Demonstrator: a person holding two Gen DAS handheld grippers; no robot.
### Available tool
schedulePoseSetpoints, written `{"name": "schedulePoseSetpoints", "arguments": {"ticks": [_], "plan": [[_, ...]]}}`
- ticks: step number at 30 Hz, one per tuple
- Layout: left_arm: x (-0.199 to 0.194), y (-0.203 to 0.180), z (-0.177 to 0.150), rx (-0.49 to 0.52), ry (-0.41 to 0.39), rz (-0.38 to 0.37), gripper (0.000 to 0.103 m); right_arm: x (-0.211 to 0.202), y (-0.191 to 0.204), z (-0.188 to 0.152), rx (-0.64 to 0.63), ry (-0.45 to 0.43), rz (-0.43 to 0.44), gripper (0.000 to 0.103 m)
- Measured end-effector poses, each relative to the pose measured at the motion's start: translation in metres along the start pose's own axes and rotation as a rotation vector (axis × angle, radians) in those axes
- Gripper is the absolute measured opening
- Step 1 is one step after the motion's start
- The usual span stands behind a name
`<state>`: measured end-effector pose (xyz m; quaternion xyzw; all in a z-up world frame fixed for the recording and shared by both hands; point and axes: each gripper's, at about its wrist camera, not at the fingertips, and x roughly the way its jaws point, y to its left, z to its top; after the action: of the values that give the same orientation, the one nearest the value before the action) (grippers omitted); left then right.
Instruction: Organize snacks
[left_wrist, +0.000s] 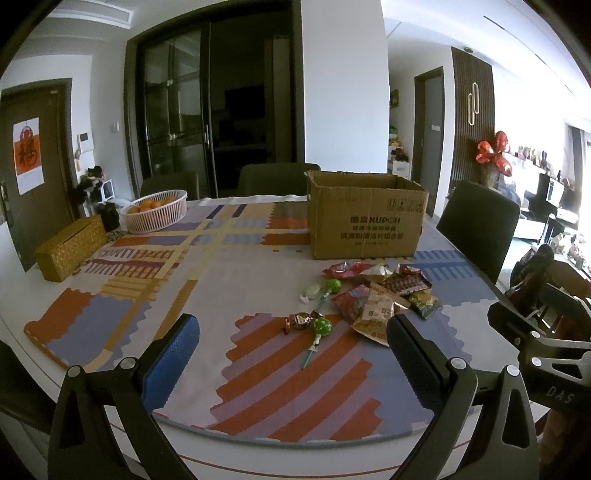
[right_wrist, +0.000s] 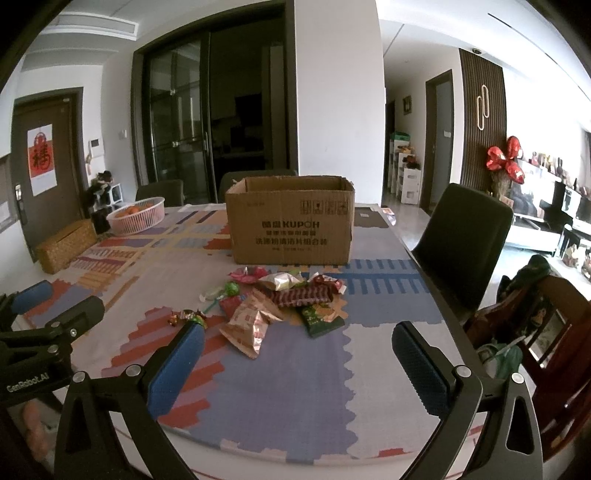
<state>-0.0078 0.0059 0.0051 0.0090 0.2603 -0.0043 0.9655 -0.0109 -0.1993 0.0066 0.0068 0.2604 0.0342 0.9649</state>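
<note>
We hold left gripper (left_wrist: 293, 345) wide apart, empty | right gripper (right_wrist: 299, 350) wide apart, empty | snacks (right_wrist: 280, 301) heaped on table (right_wrist: 369, 350), just near of box (right_wrist: 290, 221)

A dining table (left_wrist: 258, 369) under a patterned cloth (left_wrist: 155, 258) in rust, lilac and yellow fills a white-walled room. Dark chairs (right_wrist: 465, 236) stand around it. Behind, dark glass sliding doors (left_wrist: 207, 122) flank a white pillar (left_wrist: 343, 81); a brown door (left_wrist: 33, 166) at left carries a red-and-white poster (left_wrist: 27, 155). Daylight floods in from the right, past a slatted panel (right_wrist: 482, 110) and red balloons (right_wrist: 504, 158).
</note>
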Motion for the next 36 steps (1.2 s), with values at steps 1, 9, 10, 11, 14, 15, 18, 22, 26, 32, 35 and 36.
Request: {"name": "schedulePoseSetpoints", "arguments": {"ticks": [1, 9, 10, 11, 14, 15, 18, 22, 26, 32, 35, 36], "plan": [[0.0001, 0.0000, 0.0003, 0.000, 0.001, -0.001, 0.103, 0.0001, 0.0000, -0.0001, 0.000, -0.001, 0.000, 0.102], [-0.0001, -0.0001, -0.0002, -0.001, 0.001, 0.000, 0.103, -0.0004, 0.0002, -0.0001, -0.001, -0.003, -0.001, 0.102], [0.0000, -0.0002, -0.0001, -0.001, 0.002, -0.001, 0.103, -0.0005, 0.0001, 0.0001, 0.000, -0.003, -0.001, 0.102], [-0.0002, -0.0003, -0.0007, -0.001, 0.001, -0.001, 0.103, -0.0005, 0.0001, 0.0001, 0.000, -0.003, 0.000, 0.102], [-0.0001, -0.0007, -0.0010, 0.000, 0.001, -0.001, 0.103, -0.0006, 0.0003, -0.0001, -0.001, -0.004, -0.001, 0.102], [-0.0002, -0.0013, -0.0002, 0.001, 0.002, -0.001, 0.103, -0.0007, 0.0003, -0.0002, -0.001, -0.004, -0.001, 0.102], [-0.0004, -0.0023, 0.0005, 0.002, 0.002, -0.001, 0.103, -0.0009, 0.0005, 0.0007, -0.002, -0.005, -0.002, 0.102], [-0.0001, -0.0024, 0.0011, 0.002, 0.002, -0.003, 0.103, -0.0012, 0.0005, 0.0006, -0.002, -0.006, -0.002, 0.102], [-0.0004, -0.0023, 0.0002, 0.002, 0.002, -0.001, 0.103, -0.0014, 0.0005, 0.0017, -0.002, -0.007, -0.002, 0.102], [-0.0004, -0.0024, -0.0003, 0.001, 0.001, -0.001, 0.103, -0.0017, 0.0009, 0.0020, -0.003, -0.007, -0.004, 0.102], [-0.0004, -0.0025, -0.0005, 0.001, 0.002, -0.001, 0.103, -0.0015, 0.0011, 0.0010, -0.003, -0.007, -0.004, 0.102], [-0.0004, -0.0025, -0.0006, 0.001, 0.001, -0.001, 0.103, -0.0014, 0.0011, 0.0017, -0.003, -0.006, -0.004, 0.102]]}}
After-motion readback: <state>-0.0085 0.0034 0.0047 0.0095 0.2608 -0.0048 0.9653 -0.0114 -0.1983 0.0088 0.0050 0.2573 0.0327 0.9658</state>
